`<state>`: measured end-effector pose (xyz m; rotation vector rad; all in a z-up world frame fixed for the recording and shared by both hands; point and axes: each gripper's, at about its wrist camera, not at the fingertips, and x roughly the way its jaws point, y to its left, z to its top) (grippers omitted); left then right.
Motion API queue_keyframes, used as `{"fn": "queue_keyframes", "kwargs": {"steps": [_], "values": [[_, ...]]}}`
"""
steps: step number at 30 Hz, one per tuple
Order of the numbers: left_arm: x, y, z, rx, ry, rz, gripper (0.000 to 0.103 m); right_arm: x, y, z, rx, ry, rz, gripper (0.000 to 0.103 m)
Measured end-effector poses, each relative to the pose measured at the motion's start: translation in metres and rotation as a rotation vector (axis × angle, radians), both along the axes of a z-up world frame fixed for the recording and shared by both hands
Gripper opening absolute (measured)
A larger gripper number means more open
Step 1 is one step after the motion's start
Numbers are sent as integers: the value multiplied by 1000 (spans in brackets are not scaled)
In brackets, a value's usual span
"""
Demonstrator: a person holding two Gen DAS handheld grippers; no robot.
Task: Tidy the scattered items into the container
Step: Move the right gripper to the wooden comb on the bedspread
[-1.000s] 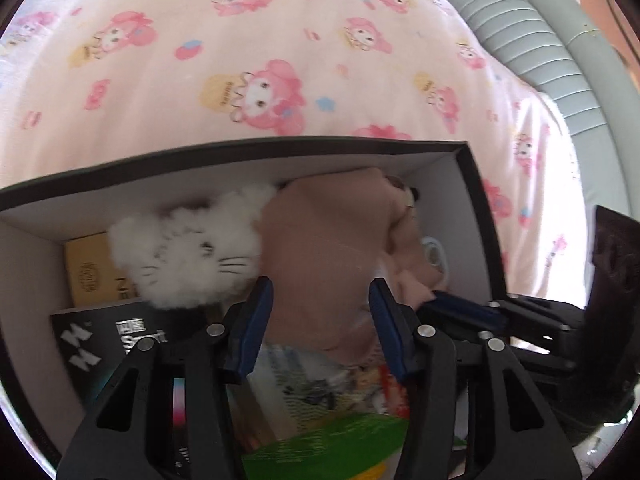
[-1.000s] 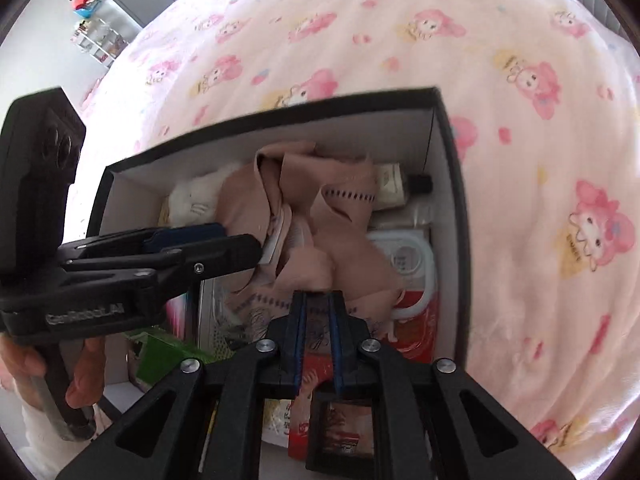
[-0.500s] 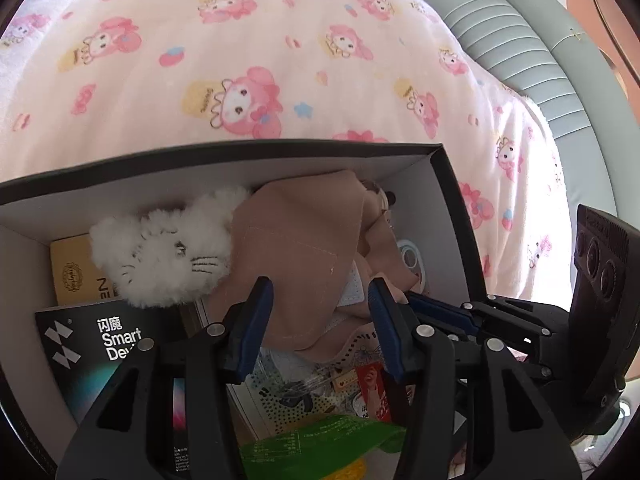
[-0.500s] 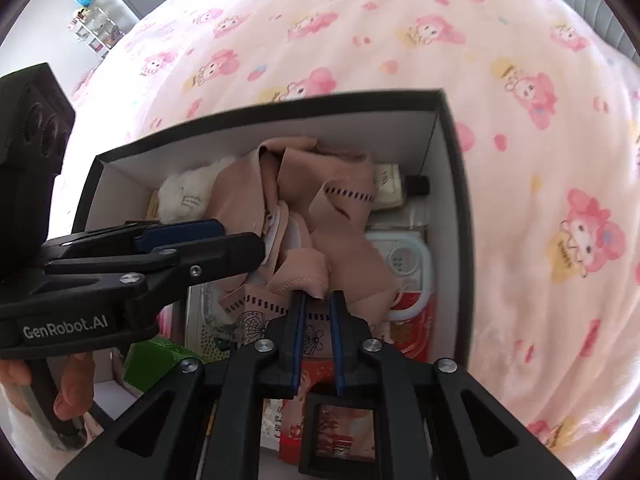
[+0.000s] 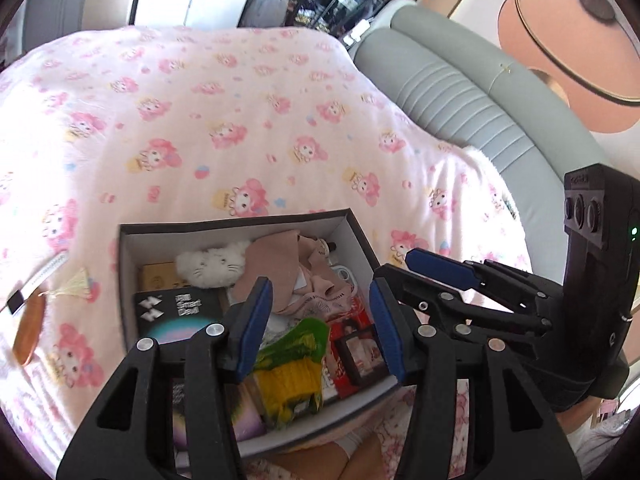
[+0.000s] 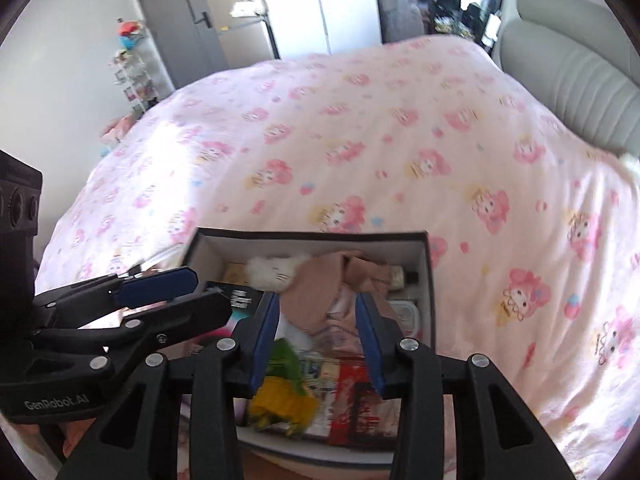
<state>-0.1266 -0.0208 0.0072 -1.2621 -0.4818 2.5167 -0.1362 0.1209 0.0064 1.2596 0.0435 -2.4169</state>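
A black box with a white inside [image 5: 352,220] sits on the pink bed cover, also seen in the right wrist view [image 6: 428,264]. It holds a white plush cat [image 5: 212,266], a beige cloth [image 5: 276,268], a black carton [image 5: 176,312], a green and yellow packet [image 5: 292,360] and red packs. My left gripper [image 5: 318,284] hangs open above the box, holding nothing. My right gripper [image 6: 317,298] hovers beside it over the cloth [image 6: 320,284]. Its jaws are opening with nothing gripped between them. Each gripper shows in the other's view, the right one [image 5: 394,266] and the left one [image 6: 212,288].
On the bed cover left of the box lie a brown flat piece [image 5: 28,328], a tassel [image 5: 78,282] and a white strip [image 5: 44,276]. A grey padded headboard [image 5: 460,92] borders the bed at the right. A grey door [image 6: 180,28] and shelves [image 6: 132,72] stand beyond the bed.
Both grippers have risen and drawn back from the box, which now looks smaller. The right jaws, nearly shut at the beige cloth before, have spread apart, and the cloth lies in the box.
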Motion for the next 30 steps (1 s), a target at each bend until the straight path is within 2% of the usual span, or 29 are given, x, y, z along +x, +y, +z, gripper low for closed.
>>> {"fn": "queue_keyframes", "kwargs": {"steps": [4, 8, 12, 18, 22, 27, 30], "values": [[32, -28, 22, 12, 38, 62, 51, 23, -27, 29, 8, 60, 66, 36], [64, -56, 33, -12, 65, 127, 52, 43, -56, 41, -38, 54, 138, 36], [90, -81, 32, -59, 63, 194, 52, 58, -92, 35, -56, 36, 218, 36], [123, -131, 14, -28, 31, 298, 53, 72, -147, 19, -55, -5, 337, 36], [139, -178, -13, 59, -14, 405, 54, 65, -188, -8, -72, -109, 430, 36], [149, -248, -76, 154, -148, 542, 54, 33, -230, -50, -23, -229, 396, 36], [148, -285, -113, 254, -197, 587, 54, 12, -258, -79, 37, -304, 386, 36]]}}
